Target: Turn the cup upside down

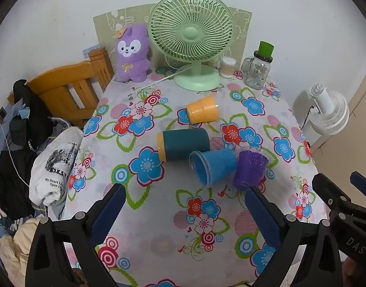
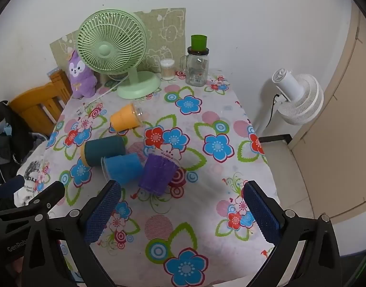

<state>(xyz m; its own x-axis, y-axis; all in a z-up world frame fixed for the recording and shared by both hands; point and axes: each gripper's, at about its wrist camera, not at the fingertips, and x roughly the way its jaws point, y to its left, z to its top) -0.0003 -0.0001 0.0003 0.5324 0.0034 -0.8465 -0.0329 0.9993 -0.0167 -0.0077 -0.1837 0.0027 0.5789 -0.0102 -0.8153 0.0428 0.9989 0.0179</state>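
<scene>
Both your grippers hang wide and empty over the near edge of the counter (image 1: 159, 215). Your left gripper (image 1: 183, 211) has its jaws spread well apart, nothing between them; your right gripper (image 2: 182, 211) is just as wide, and its left finger (image 2: 104, 211) sits just in front of the cups.

Right ahead of you is the cluster. The purple cup (image 2: 157, 174) stands closest, tilted, its clear rim leaning away; I can't tell if it rests on its base or its mouth. Touching it on the left is the blue cup (image 1: 214, 167), lying on its side with its open mouth facing you, and nothing inside. Behind that lies the teal cup (image 1: 184, 143) with its yellow end, also on its side, touching the blue one. The orange cup (image 1: 202, 112) lies alone, further back.

These look like thin, light plastic: expect them to roll, skid on the cloth and flex if you squeeze hard. Take the wall across its middle, gently, and rotate mouth-down.

At the back, a glass jar (image 2: 197, 70) carries a green cup (image 2: 199, 41) on its lid, and a small tub of cotton swabs (image 2: 167, 69) stands beside the green fan (image 2: 116, 47).
</scene>
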